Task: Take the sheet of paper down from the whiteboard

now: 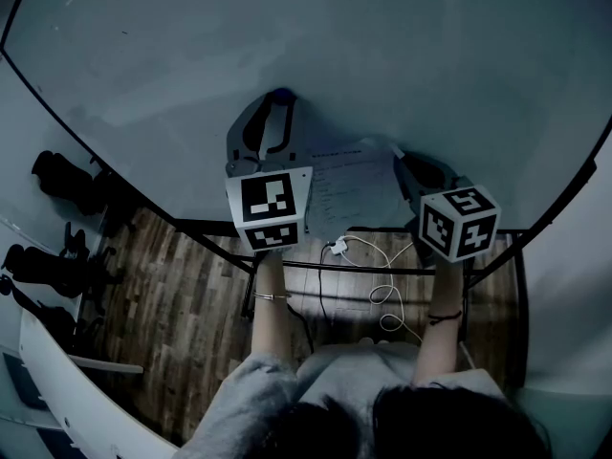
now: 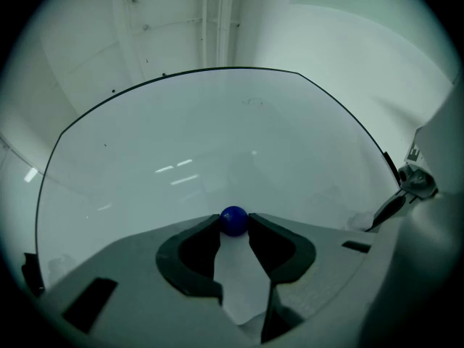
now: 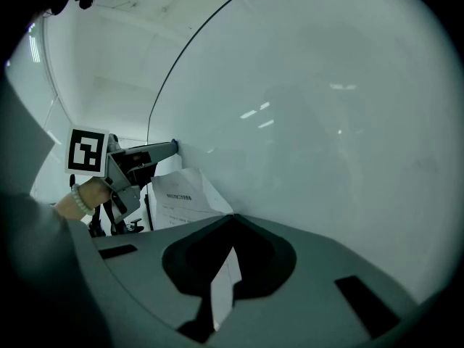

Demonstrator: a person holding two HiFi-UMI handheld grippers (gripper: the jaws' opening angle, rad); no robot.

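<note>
Against the smooth, glossy whiteboard (image 1: 287,36), the left gripper (image 2: 233,227) pinches a small round blue magnet (image 2: 233,219). The right gripper (image 3: 230,222) is clamped tight on the thin printed white paper sheet (image 1: 359,187).

The place looks like an office or meeting room. A large framed whiteboard (image 1: 287,55) stands on a wood-plank floor (image 1: 191,295). Dark shapes at one side, probably wheeled office chairs (image 1: 67,182), are dim, and plain white walls (image 2: 167,27) rise behind.
</note>
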